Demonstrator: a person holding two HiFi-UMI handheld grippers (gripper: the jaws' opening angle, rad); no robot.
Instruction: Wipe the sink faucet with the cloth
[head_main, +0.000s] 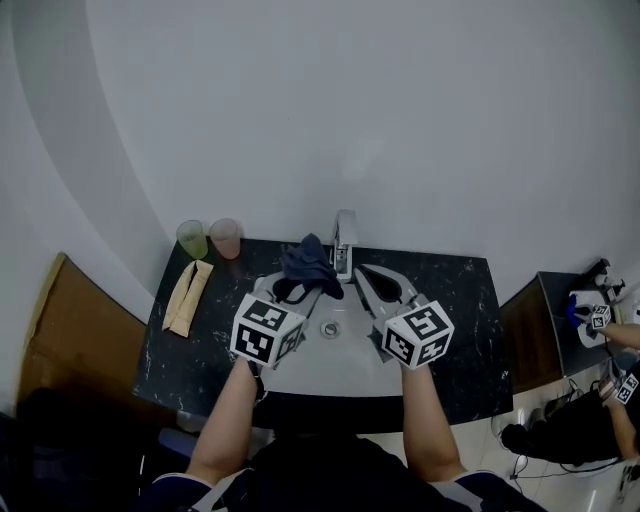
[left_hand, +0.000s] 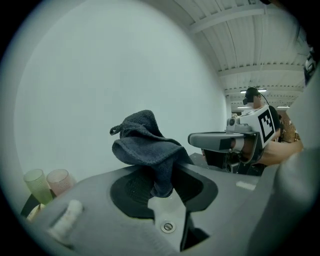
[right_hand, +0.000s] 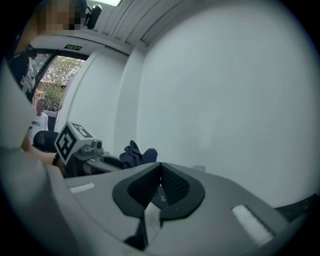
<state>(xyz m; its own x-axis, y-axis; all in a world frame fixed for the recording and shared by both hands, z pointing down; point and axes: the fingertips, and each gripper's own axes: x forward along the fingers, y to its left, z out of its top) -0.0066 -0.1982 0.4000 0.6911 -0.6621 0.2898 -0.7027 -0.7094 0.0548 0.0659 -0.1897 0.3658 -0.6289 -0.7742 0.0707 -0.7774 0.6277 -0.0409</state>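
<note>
A dark blue cloth (head_main: 310, 265) is bunched between the jaws of my left gripper (head_main: 300, 283), which is shut on it above the left side of the sink. From the left gripper view the cloth (left_hand: 147, 150) rises out of the jaws in a crumpled heap. The chrome faucet (head_main: 345, 243) stands upright at the back of the white sink (head_main: 345, 365), just right of the cloth. My right gripper (head_main: 366, 272) is shut with nothing in it, right of the faucet. In the right gripper view its jaws (right_hand: 159, 172) meet at the tips, and the cloth (right_hand: 137, 155) shows to the left.
A green cup (head_main: 192, 238) and a pink cup (head_main: 226, 238) stand at the back left of the black counter (head_main: 190, 345). A tan folded cloth (head_main: 187, 296) lies in front of them. A white wall rises close behind the faucet. Another person's grippers (head_main: 598, 318) show at far right.
</note>
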